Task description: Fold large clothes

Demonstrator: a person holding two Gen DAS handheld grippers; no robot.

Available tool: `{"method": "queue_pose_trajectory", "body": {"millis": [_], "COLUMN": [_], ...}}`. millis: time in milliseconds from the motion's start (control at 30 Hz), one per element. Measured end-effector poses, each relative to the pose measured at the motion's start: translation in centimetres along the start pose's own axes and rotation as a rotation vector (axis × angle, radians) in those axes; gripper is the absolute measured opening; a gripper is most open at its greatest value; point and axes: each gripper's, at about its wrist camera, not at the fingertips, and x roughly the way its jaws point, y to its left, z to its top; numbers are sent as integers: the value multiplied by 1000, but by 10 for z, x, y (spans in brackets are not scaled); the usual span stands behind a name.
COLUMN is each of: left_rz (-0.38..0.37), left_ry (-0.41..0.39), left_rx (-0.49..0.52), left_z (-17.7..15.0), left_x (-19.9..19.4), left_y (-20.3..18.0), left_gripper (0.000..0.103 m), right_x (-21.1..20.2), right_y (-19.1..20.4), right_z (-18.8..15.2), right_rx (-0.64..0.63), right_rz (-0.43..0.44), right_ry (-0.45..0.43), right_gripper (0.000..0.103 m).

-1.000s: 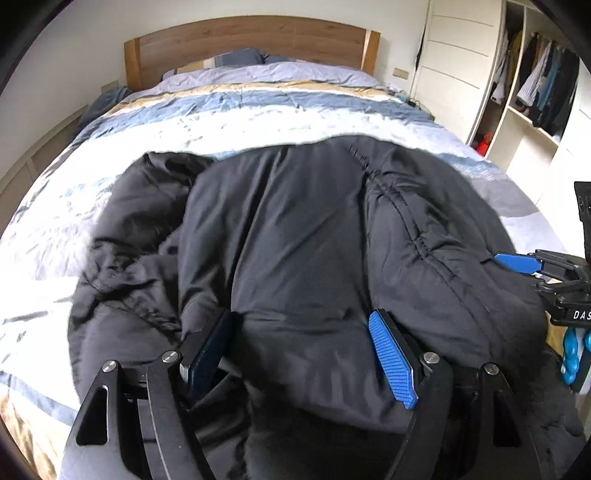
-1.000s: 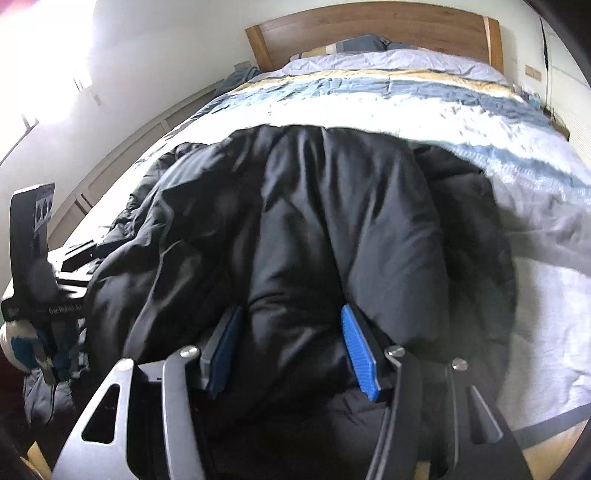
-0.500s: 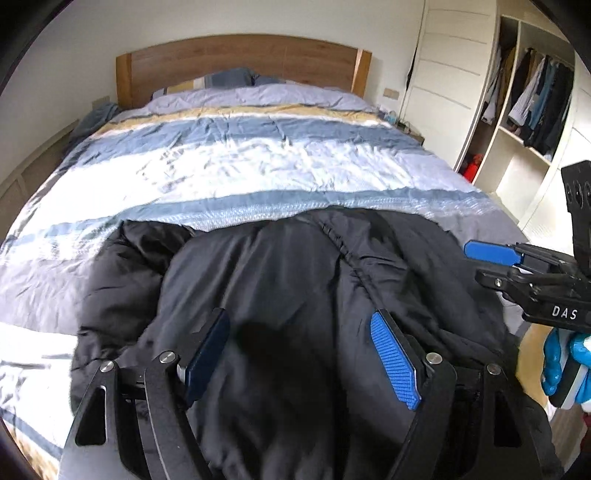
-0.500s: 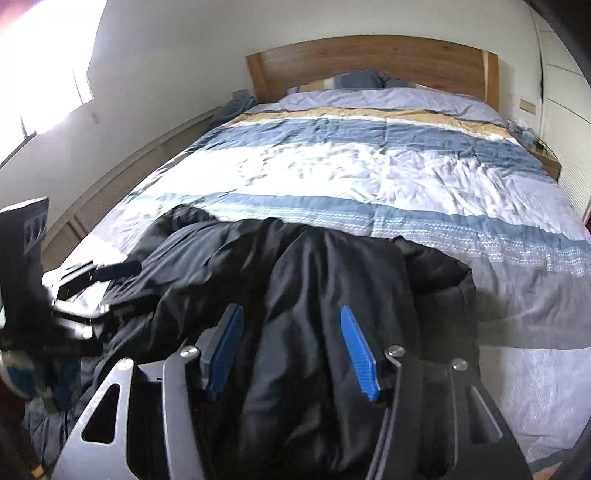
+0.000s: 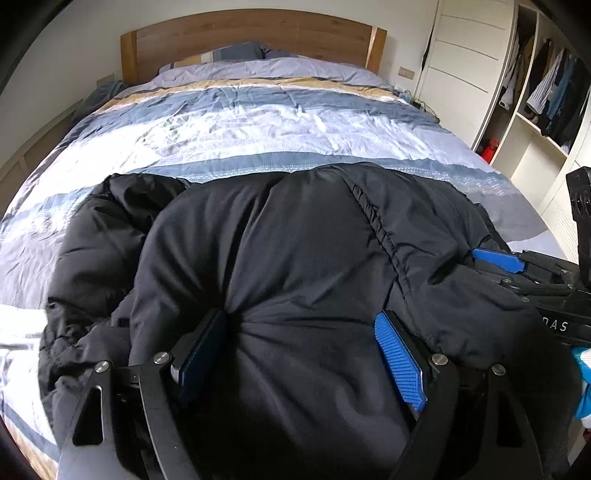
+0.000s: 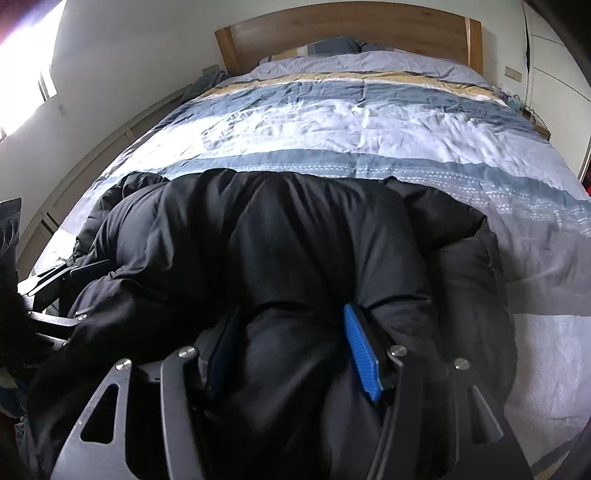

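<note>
A large black puffy jacket (image 5: 295, 251) lies bunched at the foot of the striped bed (image 5: 258, 122); it also shows in the right wrist view (image 6: 303, 236). My left gripper (image 5: 301, 354) is shut on a thick fold of the jacket at its near edge, the blue pads pressed into the padding. My right gripper (image 6: 291, 350) is shut on another thick fold of the same near edge. The right gripper also shows at the right edge of the left wrist view (image 5: 517, 266). The left gripper shows at the left edge of the right wrist view (image 6: 66, 277).
The bed has a wooden headboard (image 5: 255, 33) and pillows (image 5: 236, 51) at the far end. An open wardrobe (image 5: 543, 96) with hanging clothes stands on the right. A wall with a window (image 6: 26, 74) runs along the left.
Both grippers keep hold of the jacket. Over the last second the jacket dropped lower, then came back up and forward a little, covering more of the duvet again.
</note>
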Motion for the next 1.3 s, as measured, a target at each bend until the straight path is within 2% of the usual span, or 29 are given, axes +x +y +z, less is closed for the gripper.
{"method": "queue_pose_trajectory", "body": {"millis": [300,467,567,700,867,1300], "left_rz": [-35,-41,-34,-12,10,7], "left_ry": [-66,-58,-37,-18,0,-41], "left_rx": [30,53,58,61,45,51], "left_z": [-23,-42,-54,-64,-68,-91], "left_x": [-59,-68,-62,-49,-40,-95], "left_y": [-10,-17,-19,-22,-22,-27], "left_gripper": [82,82,82,84,85,85], "right_x": [-58,-79,-79,-64,-54,-92], "right_y": [24,35,37,36,27,39], "right_z": [-17,-37,-50,-70,-78,-90], "right_rx": [-35,-42,-46,-64,-18,48], "right_rz": [42,78,89,56,58,-14], "right_ry": [-57,-71,-54,7,28,16], "right_gripper": [55,55,55,55,55,55]}}
